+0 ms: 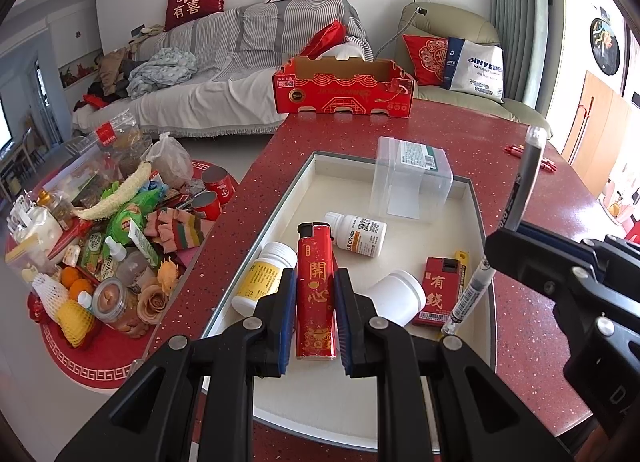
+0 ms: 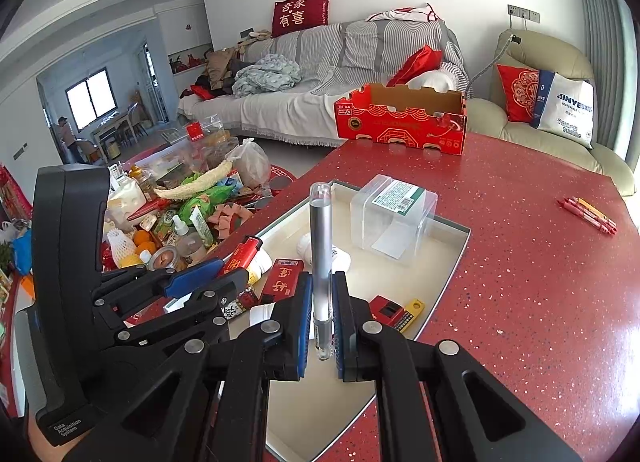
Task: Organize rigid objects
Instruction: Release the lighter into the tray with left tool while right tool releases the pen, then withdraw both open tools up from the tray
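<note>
- Clamping a red lighter (image 1: 316, 290), the left gripper (image 1: 316, 318) has both blue pads pressed on the lighter's long sides; its long axis runs straight ahead along the fingers, black cap farthest from the gripper.
- The right gripper (image 2: 322, 314) is closed on a grey pen (image 2: 321, 258), which stands nearly upright between its pads, its capped end pointing away and up.
- Both held things hang over the shallow white tray (image 1: 472, 197), which lies directly below and ahead of the grippers.
- Ahead of both, past the tray's far end and well apart, stands the open red cardboard box (image 1: 344, 91).
- Judged from this, the box is the likely sorting place; it lies roughly straight ahead of the left gripper and slightly right of the right one, so neither arm is clearly nearer.
- White pill bottles (image 1: 356, 234) and a clear plastic container (image 1: 412, 181) remain in the tray ahead.
</note>
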Demonstrator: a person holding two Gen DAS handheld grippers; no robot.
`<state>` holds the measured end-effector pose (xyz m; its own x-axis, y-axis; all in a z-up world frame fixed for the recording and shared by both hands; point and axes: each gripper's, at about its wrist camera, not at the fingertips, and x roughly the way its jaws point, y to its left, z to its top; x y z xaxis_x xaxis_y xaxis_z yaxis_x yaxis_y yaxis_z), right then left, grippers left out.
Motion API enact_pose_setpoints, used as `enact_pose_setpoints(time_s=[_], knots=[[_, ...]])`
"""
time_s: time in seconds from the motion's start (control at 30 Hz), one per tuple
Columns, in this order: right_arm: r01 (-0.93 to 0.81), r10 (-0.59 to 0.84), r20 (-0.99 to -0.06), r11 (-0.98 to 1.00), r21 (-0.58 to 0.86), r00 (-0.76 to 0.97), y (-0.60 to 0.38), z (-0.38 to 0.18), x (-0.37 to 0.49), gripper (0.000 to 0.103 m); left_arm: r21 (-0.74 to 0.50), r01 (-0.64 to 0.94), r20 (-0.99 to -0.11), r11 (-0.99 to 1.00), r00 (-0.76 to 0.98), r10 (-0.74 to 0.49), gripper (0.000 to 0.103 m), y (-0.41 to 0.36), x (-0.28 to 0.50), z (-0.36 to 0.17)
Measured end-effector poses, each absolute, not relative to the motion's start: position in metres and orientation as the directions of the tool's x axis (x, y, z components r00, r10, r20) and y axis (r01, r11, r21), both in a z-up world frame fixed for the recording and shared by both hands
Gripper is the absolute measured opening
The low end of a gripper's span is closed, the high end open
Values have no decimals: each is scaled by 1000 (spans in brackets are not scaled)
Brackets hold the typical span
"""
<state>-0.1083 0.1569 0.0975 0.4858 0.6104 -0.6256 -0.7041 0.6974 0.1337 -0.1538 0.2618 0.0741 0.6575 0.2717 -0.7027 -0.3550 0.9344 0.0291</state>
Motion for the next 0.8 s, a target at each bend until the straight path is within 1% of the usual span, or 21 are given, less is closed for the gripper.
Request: enact_pose_setpoints(time_s=[0.2,0.33,0.4,0.43,0.47,0.63,0.73,0.8], knots=[[-708,606,-630,695,125,485,160,98,-107,11,33,-349,-710,937,651,268,20,262,-152,74],[-722,610,-647,679,130,458,167,95,-104,11,42,-351,-725,935,634,270,22,264,-146,73],[-722,609,-649,680,130,457,170,95,-101,11,46,-353,-732,934,624,272,37,265,-144,71],[-720,608,-651,681,134,455,171,95,-100,11,47,-355,-733,934,623,274,55,265,-144,70],[-713,605,-651,687,137,458,172,96,-98,11,44,-355,-730,934,626,273,68,265,-144,70],[-693,611,-633,703,158,476,164,101,-93,11,40,-342,-726,939,636,262,80,266,-143,72],[-677,614,-628,713,182,478,156,101,-90,11,57,-331,-728,942,632,266,81,264,-139,72],[-670,610,-631,719,187,479,154,100,-89,11,48,-320,-731,946,634,252,83,263,-138,72]])
